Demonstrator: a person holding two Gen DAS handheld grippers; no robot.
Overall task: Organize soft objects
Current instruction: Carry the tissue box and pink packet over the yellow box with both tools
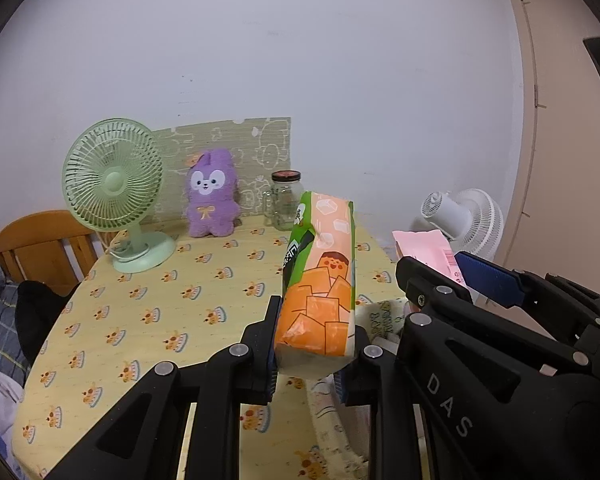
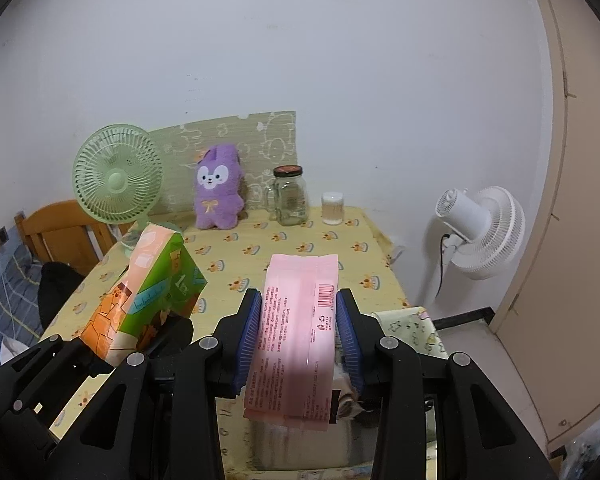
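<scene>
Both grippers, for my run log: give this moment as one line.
left gripper: shut on orange-green pack | right gripper: shut on pink pack | both above table

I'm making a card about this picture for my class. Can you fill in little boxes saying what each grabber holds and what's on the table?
left gripper: shut on orange and green pack
right gripper: shut on pink pack
table: yellow cloth
at the back: green fan, purple plush, glass jar
</scene>
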